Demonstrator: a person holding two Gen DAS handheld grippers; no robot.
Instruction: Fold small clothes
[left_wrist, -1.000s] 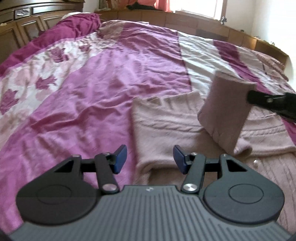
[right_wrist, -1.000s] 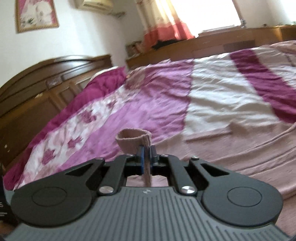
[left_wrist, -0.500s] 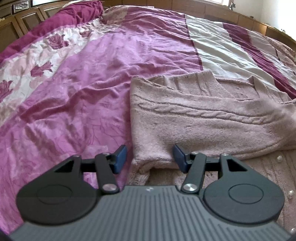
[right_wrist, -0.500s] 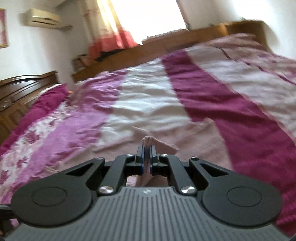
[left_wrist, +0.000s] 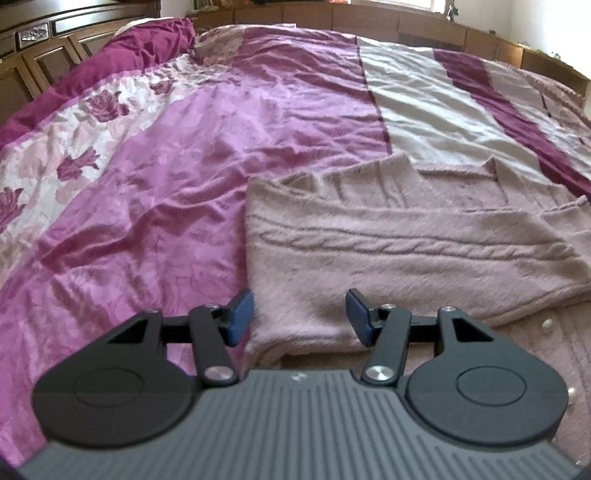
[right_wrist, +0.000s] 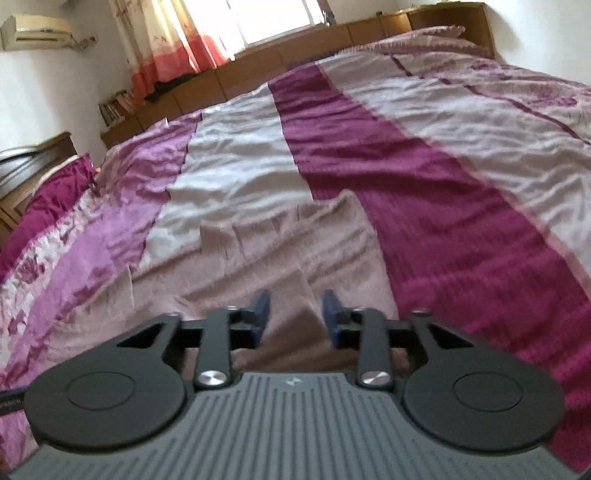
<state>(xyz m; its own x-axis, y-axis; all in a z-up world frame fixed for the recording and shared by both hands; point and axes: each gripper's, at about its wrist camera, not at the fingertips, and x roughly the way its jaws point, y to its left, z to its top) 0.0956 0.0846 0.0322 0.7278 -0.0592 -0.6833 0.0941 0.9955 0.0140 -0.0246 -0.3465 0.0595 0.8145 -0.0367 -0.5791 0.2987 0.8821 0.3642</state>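
— Two grippers are out over the bed. Can you see them both?

— Yes. The left gripper (left_wrist: 297, 314) sits low over the near left corner of the pink knit sweater (left_wrist: 406, 243). Its blue pads stand about half apart, one on each side of that corner. They do not press on the wool.

— And the other one?

— The right gripper (right_wrist: 295, 314) has just been opening. A fold of the sweater (right_wrist: 266, 251) lies in the gap between its pads, but the pads are off it now.

— Where is the sweater?

— Flat on the bedspread (left_wrist: 177, 177). From the left gripper's camera it fills the space from about one o'clock round to four o'clock. A sleeve with a rope-like knit pattern lies folded across the body, from the left edge toward three o'clock.

— What are those little white dots?

— Buttons (left_wrist: 546, 324), I think, down at four o'clock on the part under the sleeve.

— What does the bed look like?

— Purple and shiny, all wrinkled. There is a band with dark roses (left_wrist: 79, 164) at nine to ten o'clock. A pale stripe and a dark red stripe (right_wrist: 424, 192) run away toward twelve o'clock.

— And behind the bed?

— A brown wooden headboard (left_wrist: 33, 44) at eleven o'clock. From the right gripper's camera a bright window with a pink curtain (right_wrist: 166, 40) is at eleven o'clock, and a white air conditioner (right_wrist: 35, 29) hangs on the wall at ten.
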